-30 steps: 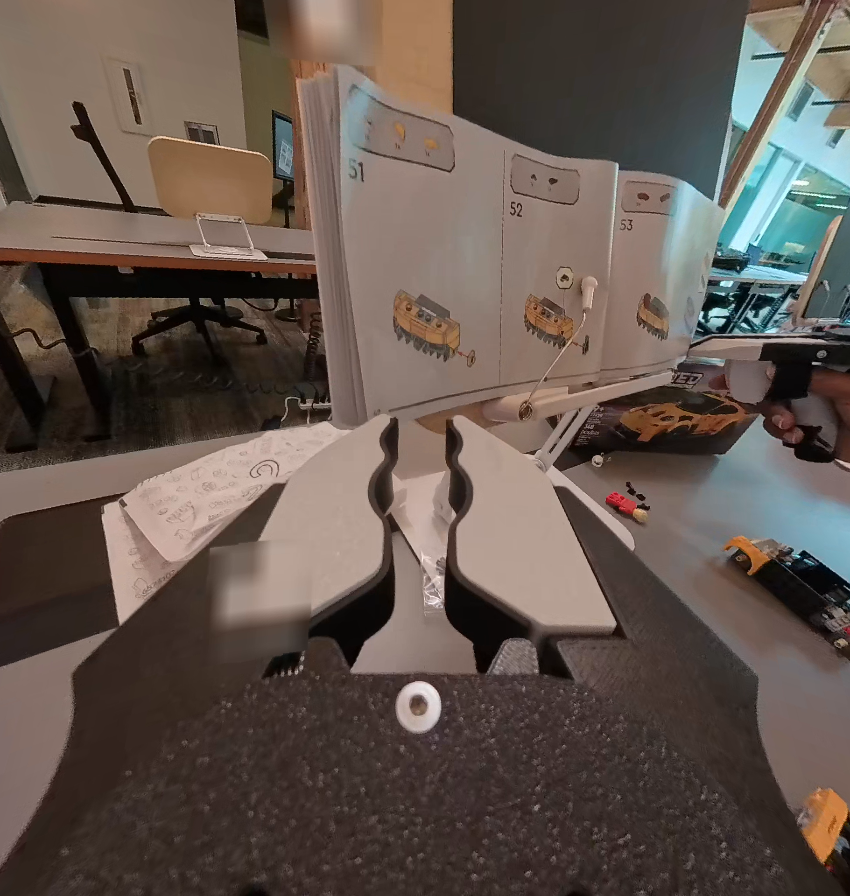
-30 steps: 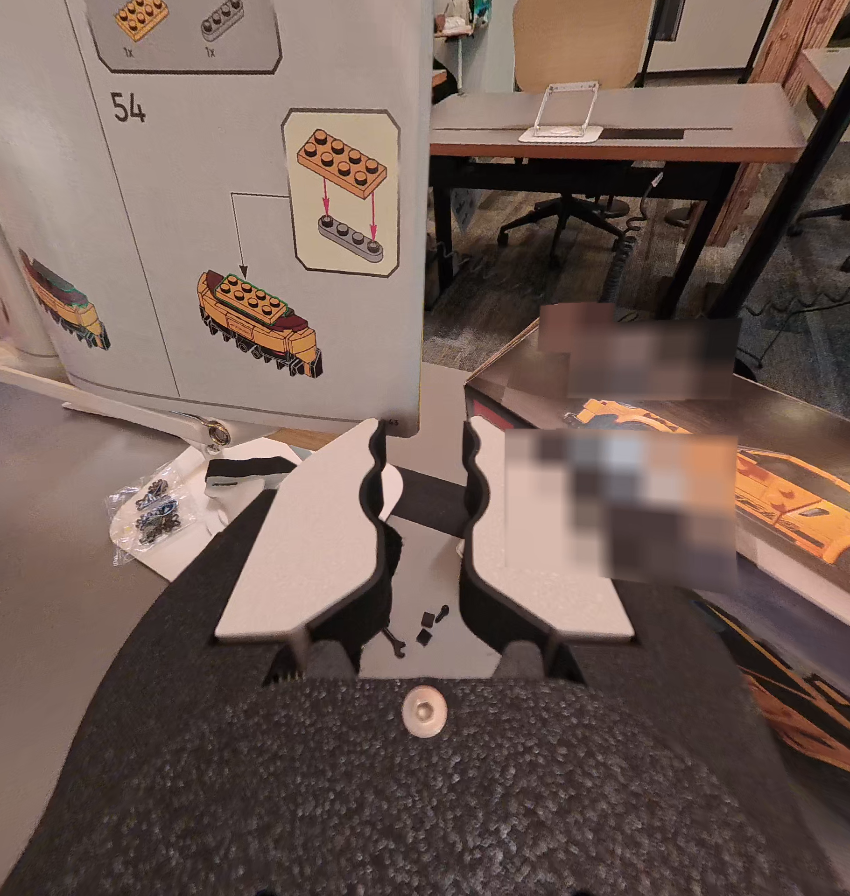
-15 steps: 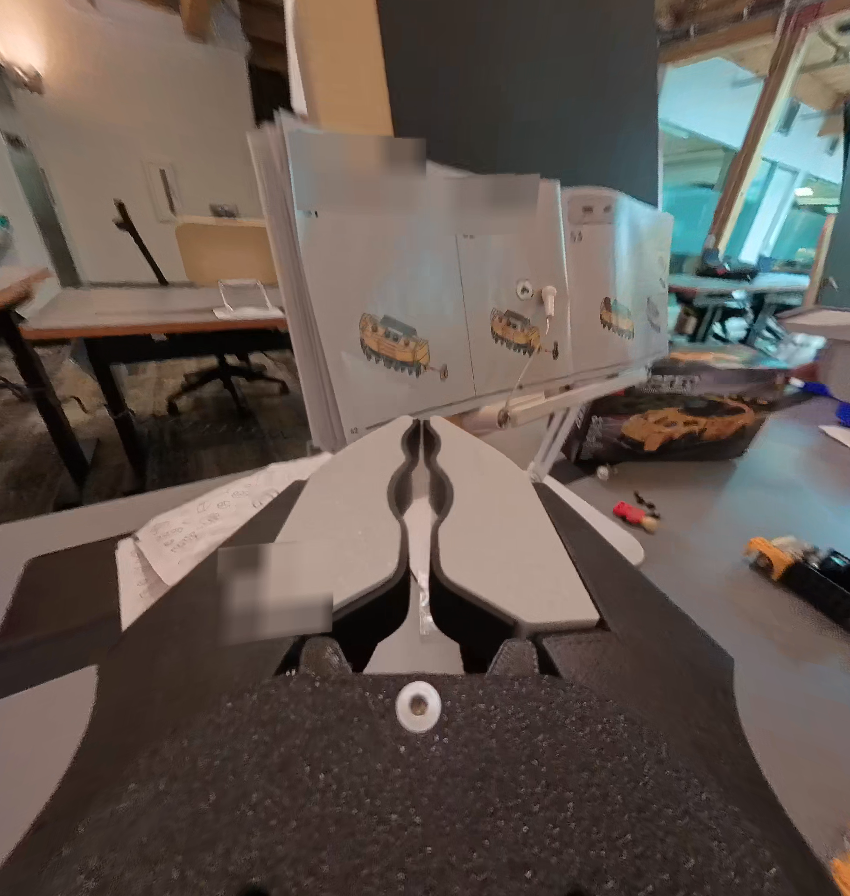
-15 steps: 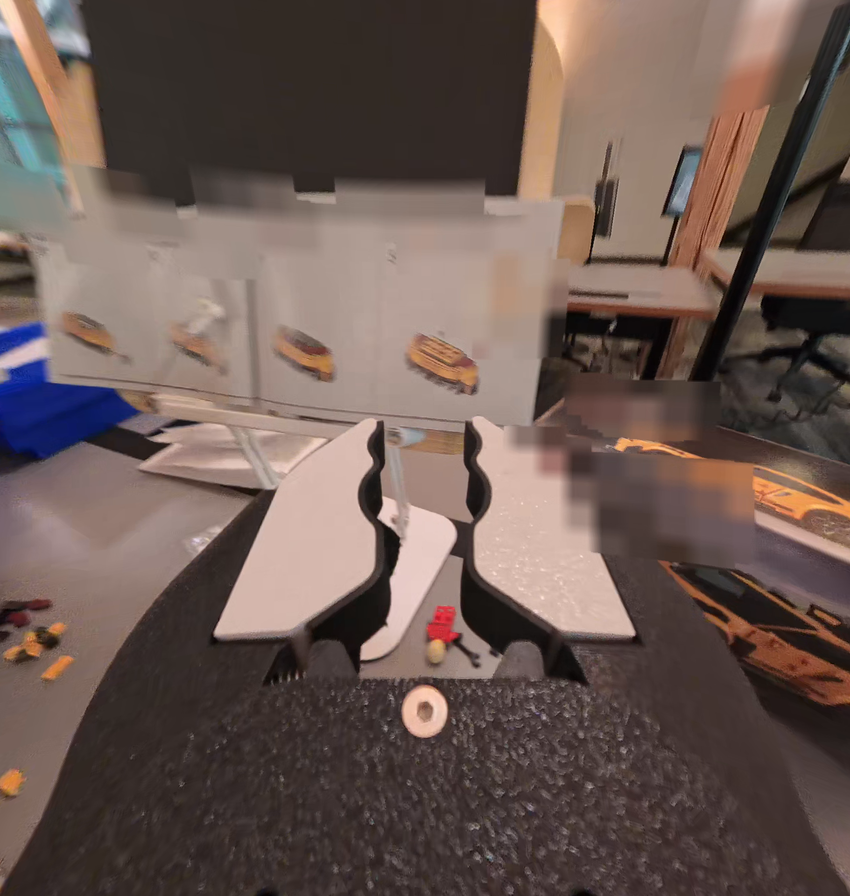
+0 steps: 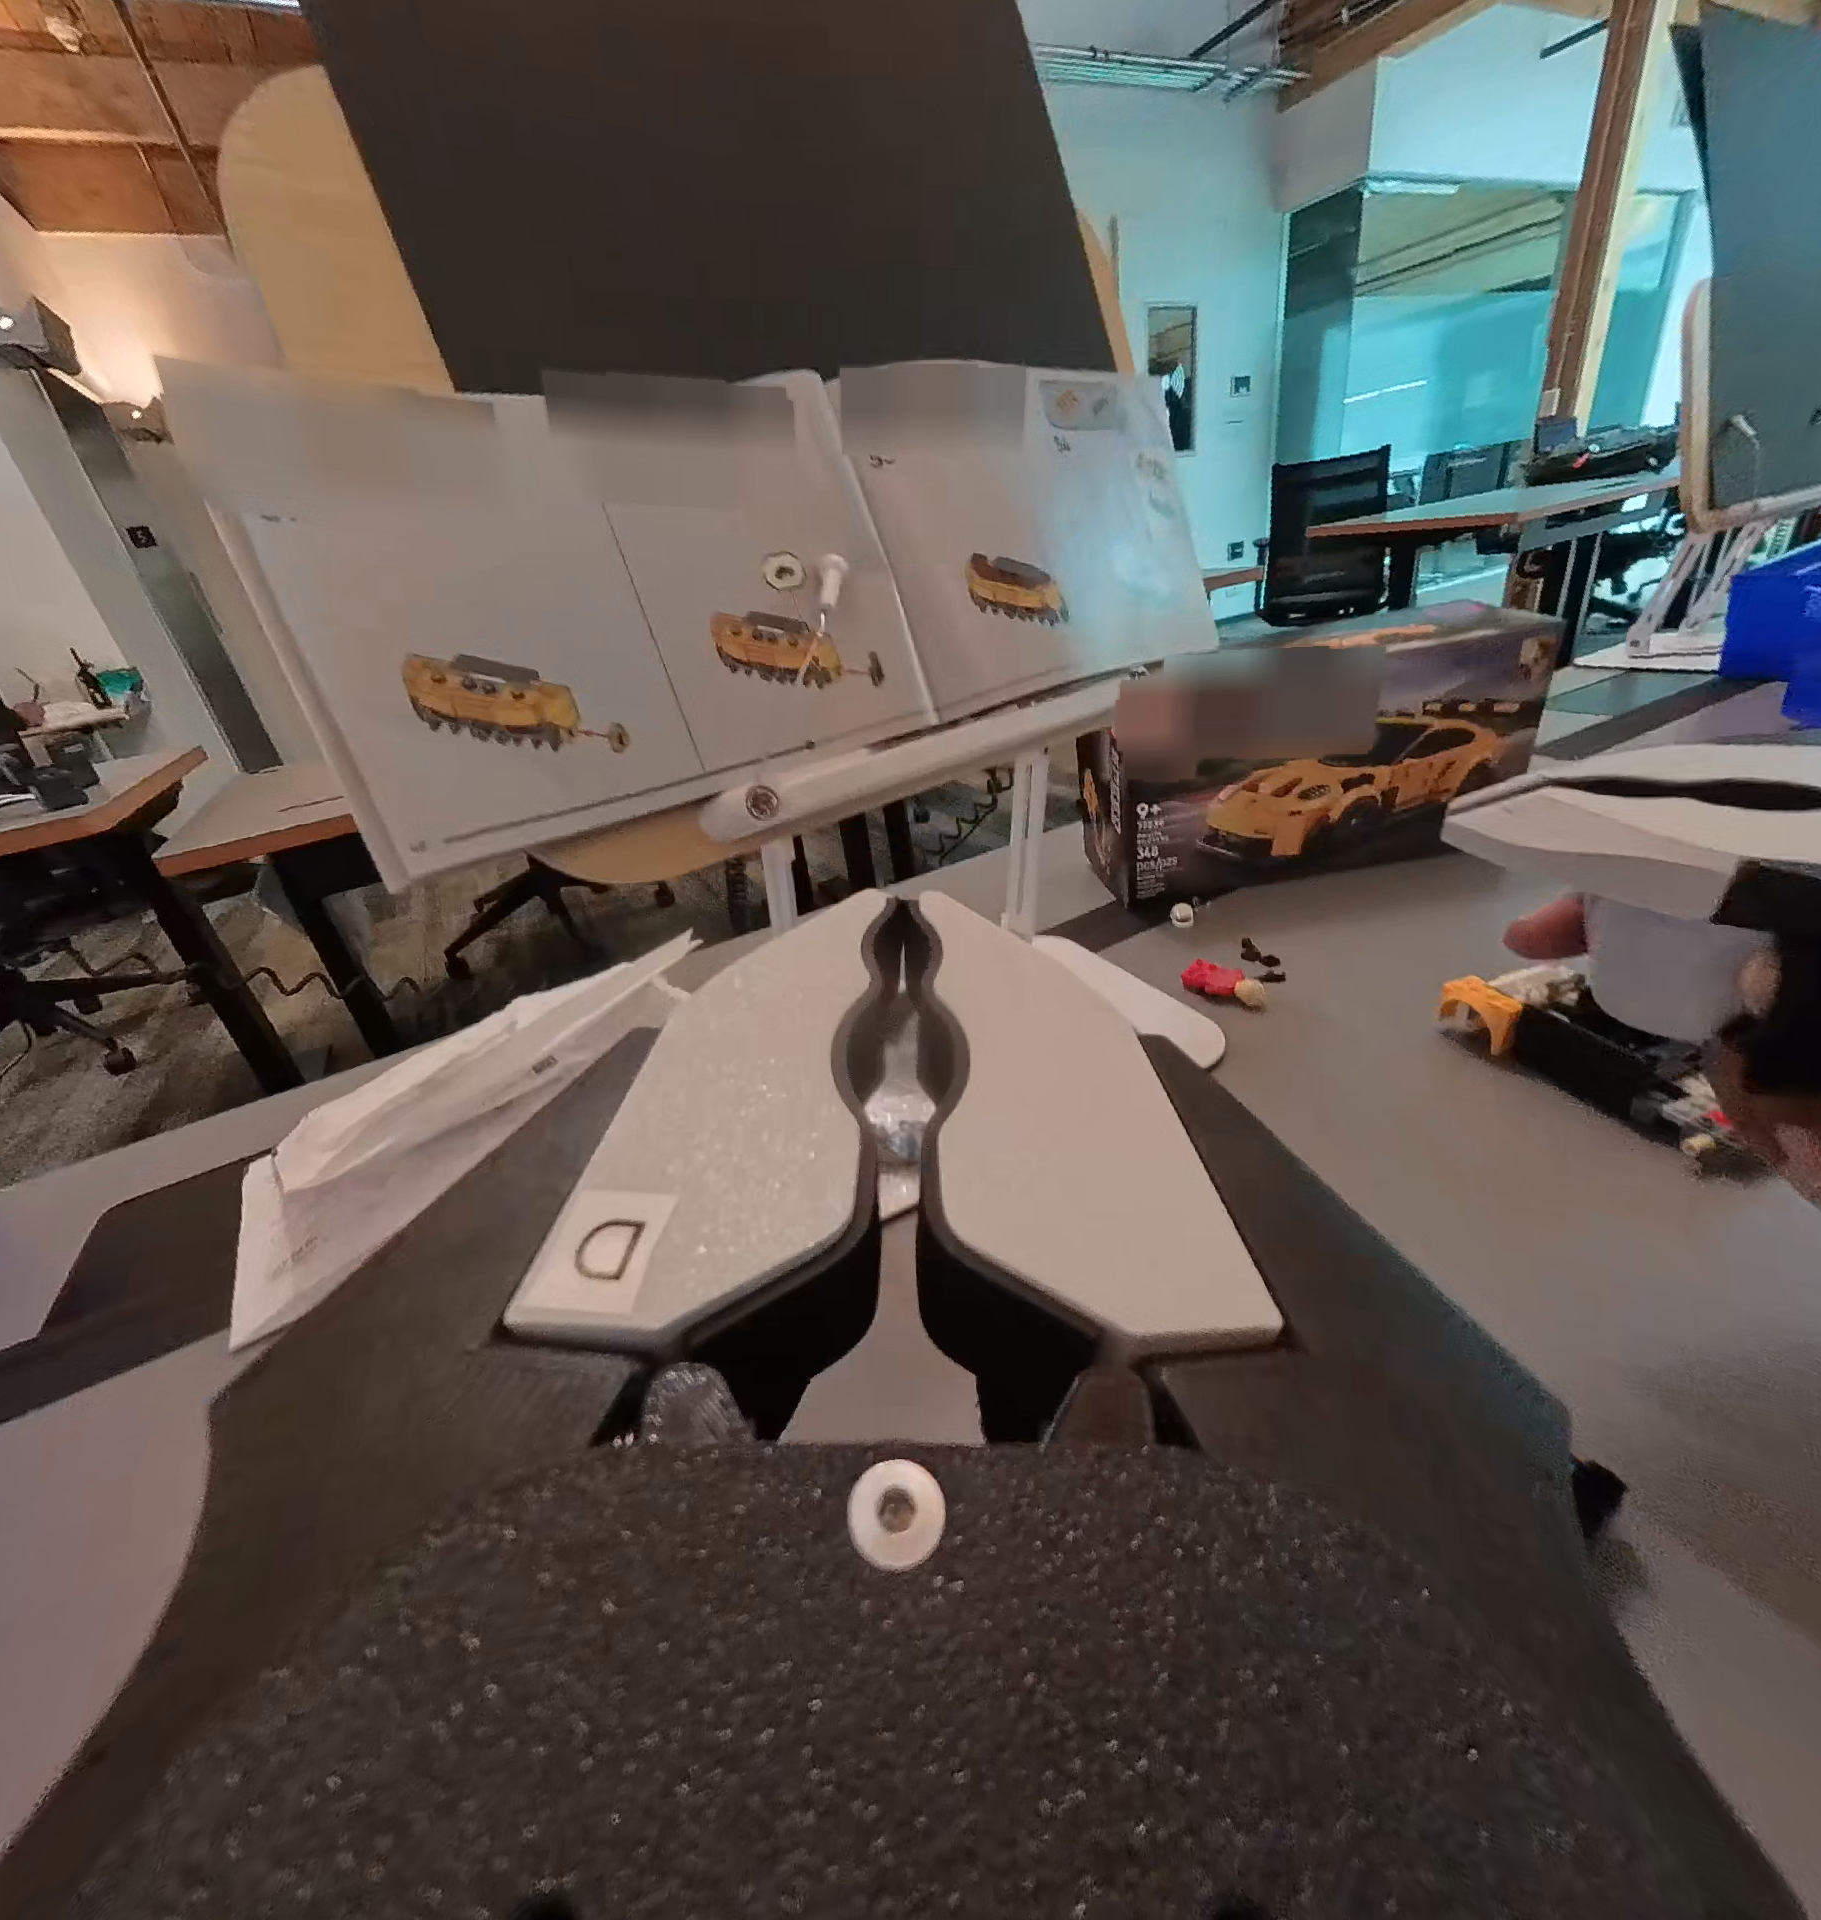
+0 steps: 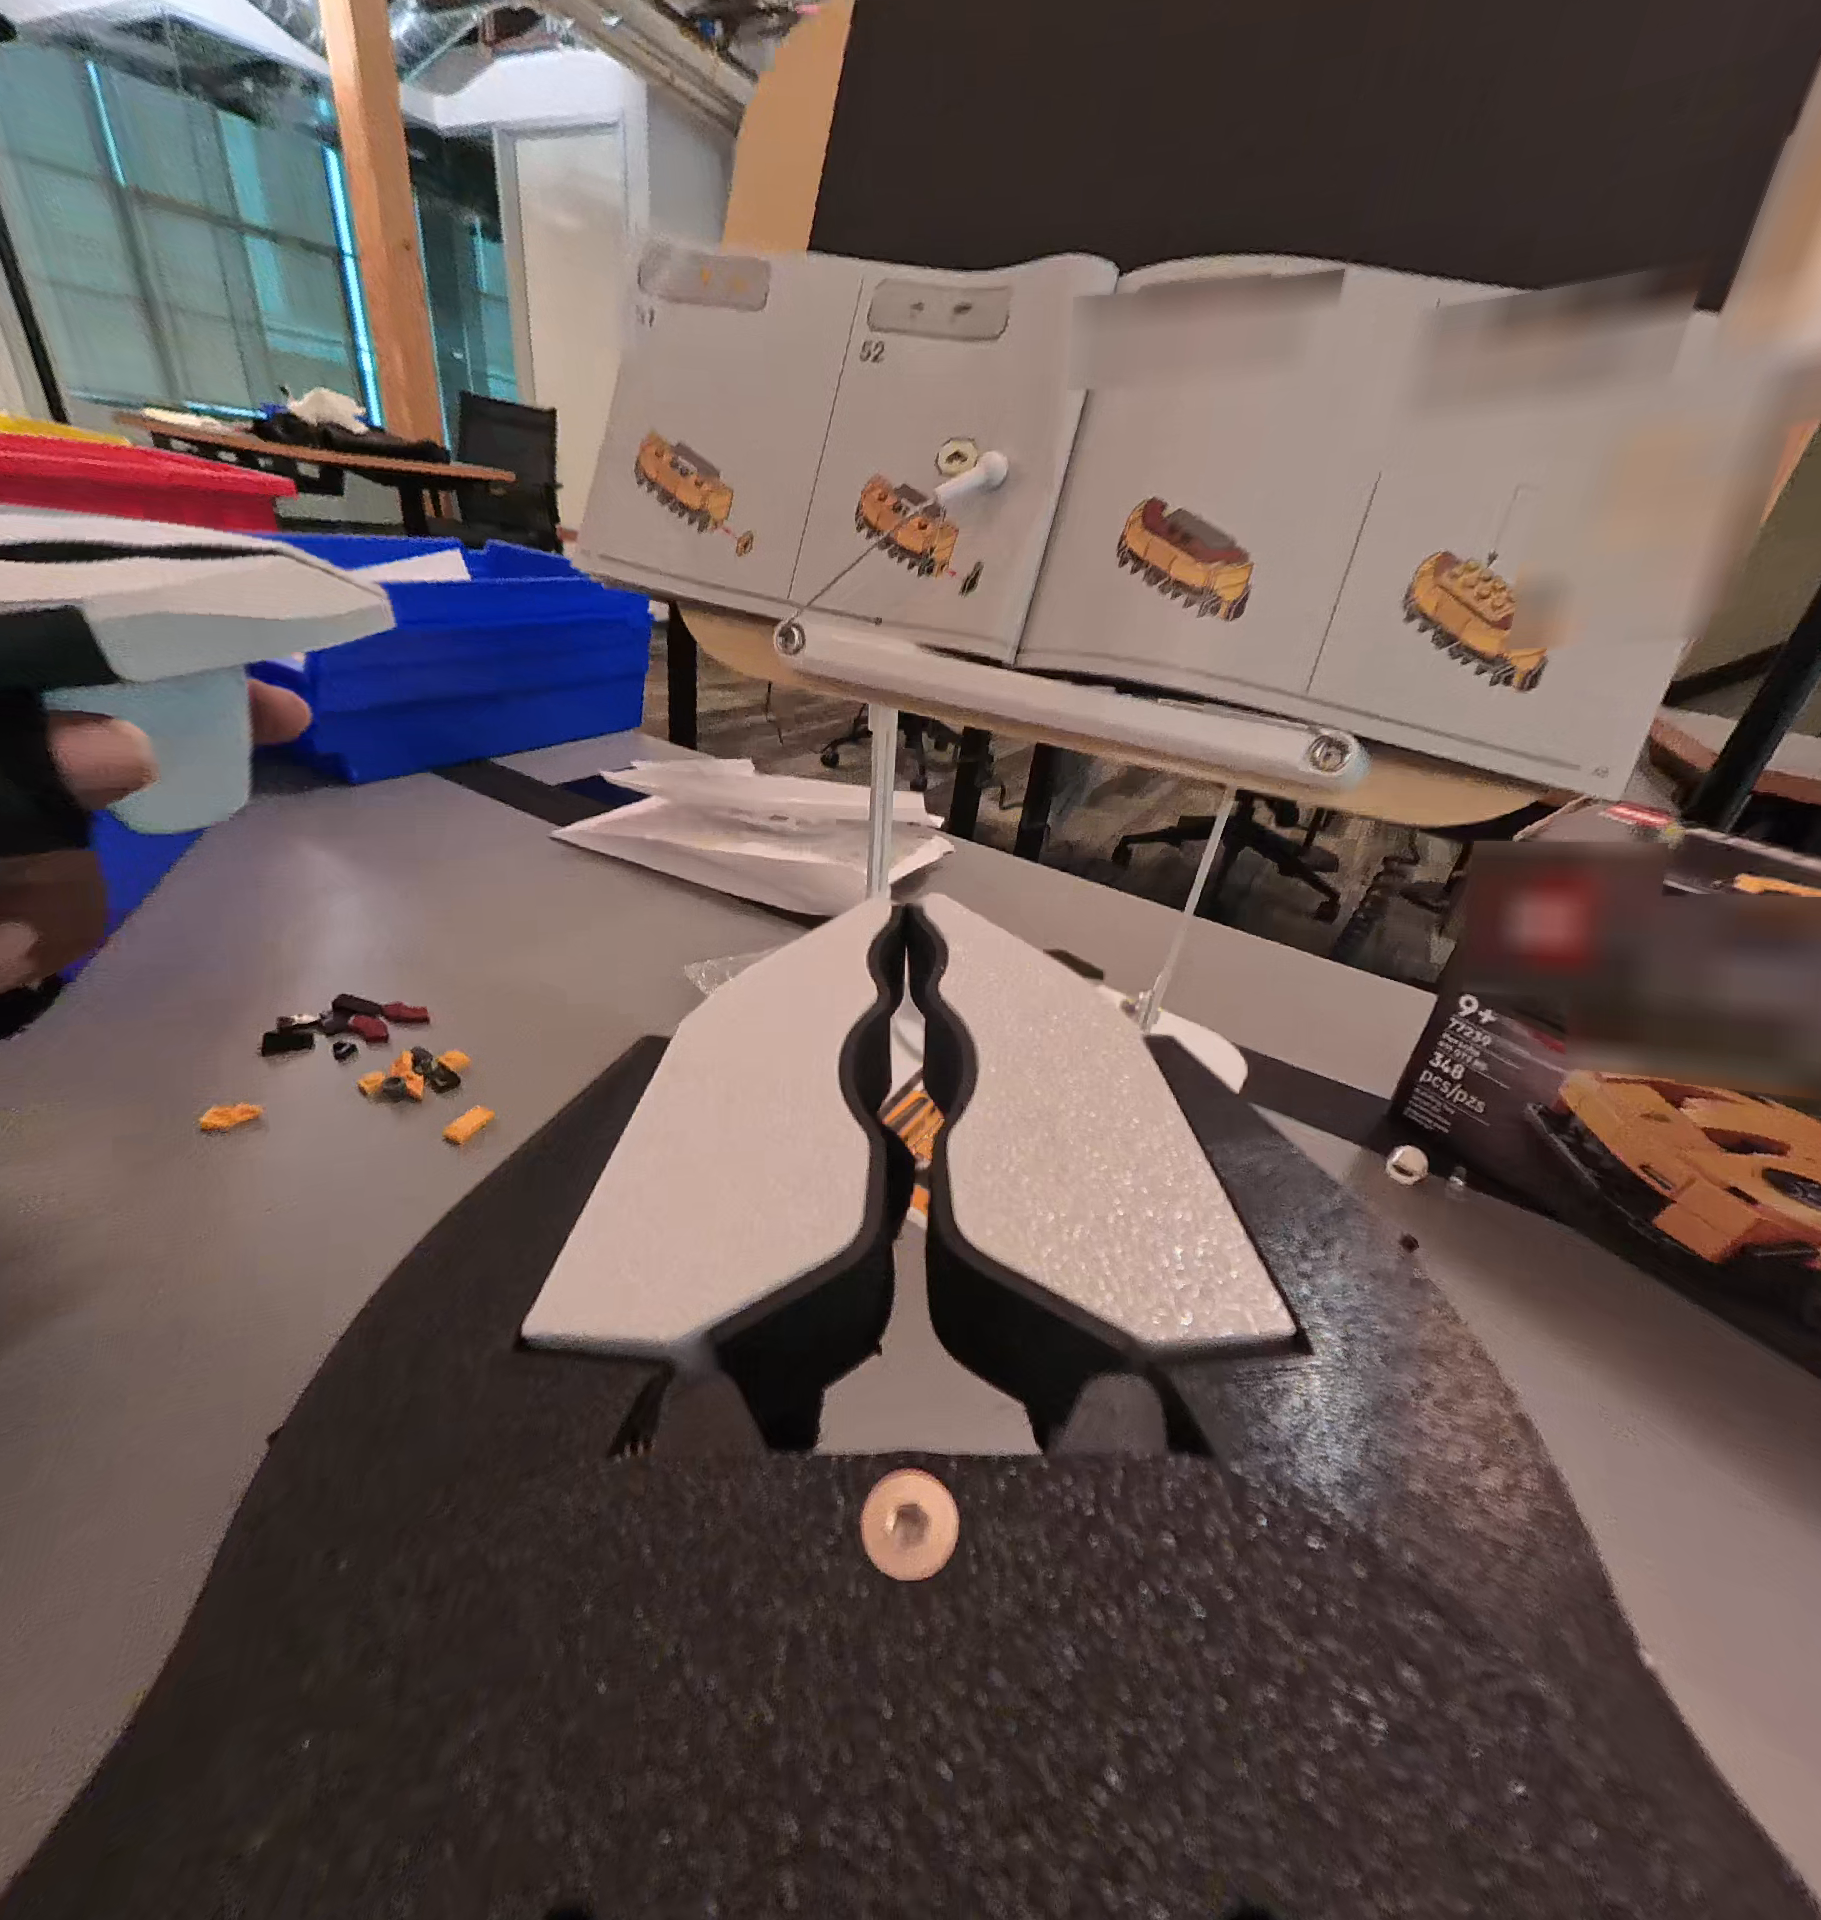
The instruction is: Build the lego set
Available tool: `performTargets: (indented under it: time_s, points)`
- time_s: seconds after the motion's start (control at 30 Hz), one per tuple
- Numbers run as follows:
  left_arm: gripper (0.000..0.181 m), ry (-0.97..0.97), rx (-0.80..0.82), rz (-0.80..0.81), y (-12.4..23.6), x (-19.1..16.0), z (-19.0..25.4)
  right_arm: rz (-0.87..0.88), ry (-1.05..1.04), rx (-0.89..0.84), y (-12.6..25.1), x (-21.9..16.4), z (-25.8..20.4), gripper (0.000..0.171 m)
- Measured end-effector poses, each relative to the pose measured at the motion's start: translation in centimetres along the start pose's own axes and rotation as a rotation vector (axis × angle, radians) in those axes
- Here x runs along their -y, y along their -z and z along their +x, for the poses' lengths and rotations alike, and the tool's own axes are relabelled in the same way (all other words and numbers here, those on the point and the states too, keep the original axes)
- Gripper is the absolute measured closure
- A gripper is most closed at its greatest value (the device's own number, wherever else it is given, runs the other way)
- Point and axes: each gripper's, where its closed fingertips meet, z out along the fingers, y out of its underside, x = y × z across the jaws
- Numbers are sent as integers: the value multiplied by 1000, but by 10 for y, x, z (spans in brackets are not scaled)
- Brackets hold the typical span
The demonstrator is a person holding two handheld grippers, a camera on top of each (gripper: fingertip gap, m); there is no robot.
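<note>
On my bench [image 6: 262, 1351] the booklet [image 6: 1145, 499] stands ahead; box [image 6: 1664, 1143] to its right, loose bricks [image 6: 386, 1060] left, bins [image 6: 490, 665] behind them.

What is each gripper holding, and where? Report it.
Cannot be told: left gripper and right gripper are both shut; clear plastic and an orange piece show in their gaps, perhaps lying beneath.

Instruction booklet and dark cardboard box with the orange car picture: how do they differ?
The pale grey open instruction booklet stands tilted on a white stand; the dark cardboard box rests on the grey table. The booklet is paper; the box is a block. Both show orange models.
</note>
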Motion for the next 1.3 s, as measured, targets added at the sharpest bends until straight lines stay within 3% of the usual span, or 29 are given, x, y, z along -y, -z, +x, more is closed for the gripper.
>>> performTargets:
  time_s: [0.4,0.93,1.07,1.3]
  points:
    - [181,82,13,-64,10,-30,-7,-4,-67,-2,3,-1,11,171]
    - [181,65,34,-57,10,-31,-12,30,-47,-42,7,8,19,171]
    - [181,35,53,-13,9,-16,-17,22,-33,-37,5,6,14,171]
    - [181,-31,177,130,-17,64,-66,42,-29,-49,6,12,17,171]
